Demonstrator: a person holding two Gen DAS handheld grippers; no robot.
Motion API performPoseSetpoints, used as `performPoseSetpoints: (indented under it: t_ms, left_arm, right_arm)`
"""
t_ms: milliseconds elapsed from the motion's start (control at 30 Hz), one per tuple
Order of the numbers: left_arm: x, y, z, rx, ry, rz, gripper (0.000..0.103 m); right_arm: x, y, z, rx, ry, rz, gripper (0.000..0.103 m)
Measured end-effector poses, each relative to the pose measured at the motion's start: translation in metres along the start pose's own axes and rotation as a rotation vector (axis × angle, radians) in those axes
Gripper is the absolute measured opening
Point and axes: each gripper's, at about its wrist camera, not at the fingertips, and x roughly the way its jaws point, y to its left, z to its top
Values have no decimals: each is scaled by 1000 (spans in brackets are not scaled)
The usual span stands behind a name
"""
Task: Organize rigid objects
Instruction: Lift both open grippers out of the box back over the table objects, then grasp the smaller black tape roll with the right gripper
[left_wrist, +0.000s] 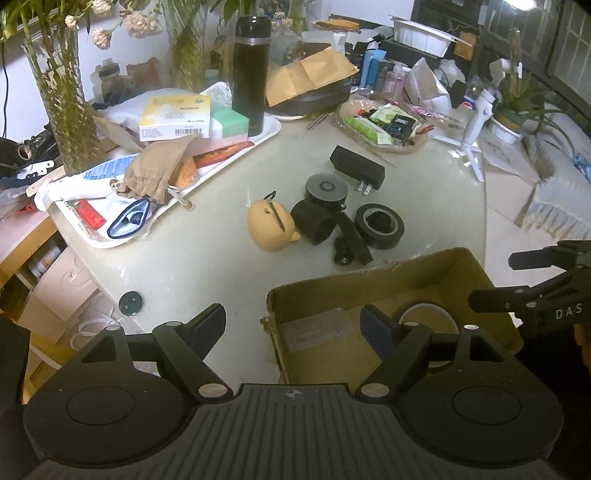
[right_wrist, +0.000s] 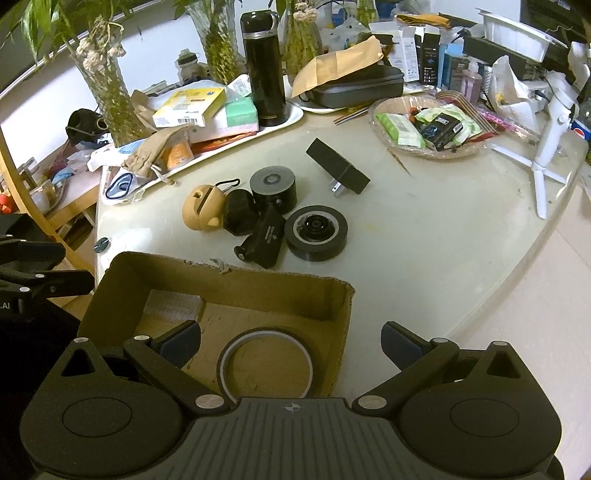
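An open cardboard box (left_wrist: 458, 273) (right_wrist: 236, 284) stands at the table's near edge. In it lie a tape ring (right_wrist: 266, 365) (left_wrist: 424, 317) and a clear plastic piece (right_wrist: 173, 304). Beyond it on the table lie a tan round figure (left_wrist: 271, 225) (right_wrist: 203, 210), a black cylinder (left_wrist: 327, 190) (right_wrist: 273, 188), a black tape roll (left_wrist: 380, 225) (right_wrist: 317, 232), a black plug adapter (left_wrist: 356, 168) (right_wrist: 338, 166) and smaller black parts (right_wrist: 264, 236). My left gripper (left_wrist: 295, 325) is open and empty over the box's left wall. My right gripper (right_wrist: 291, 343) is open and empty above the box.
A white tray (left_wrist: 258, 140) with boxes, a pouch and a black flask (left_wrist: 249, 74) sits at the back left. A basket of packets (right_wrist: 424, 129), a white tripod (right_wrist: 546, 147) and glass vases (right_wrist: 107, 85) crowd the back. A small dark disc (left_wrist: 130, 302) lies near the left edge.
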Motion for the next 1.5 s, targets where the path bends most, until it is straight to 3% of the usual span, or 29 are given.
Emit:
performPoseSetpoints:
  t_ms: [933, 1500]
  left_arm:
    - [22, 10, 22, 10, -11, 12, 80]
    - [55, 23, 39, -17, -3, 11, 80]
  right_arm:
    - [16, -22, 25, 7, -26, -7, 103]
    - [79, -25, 72, -91, 21, 7, 102]
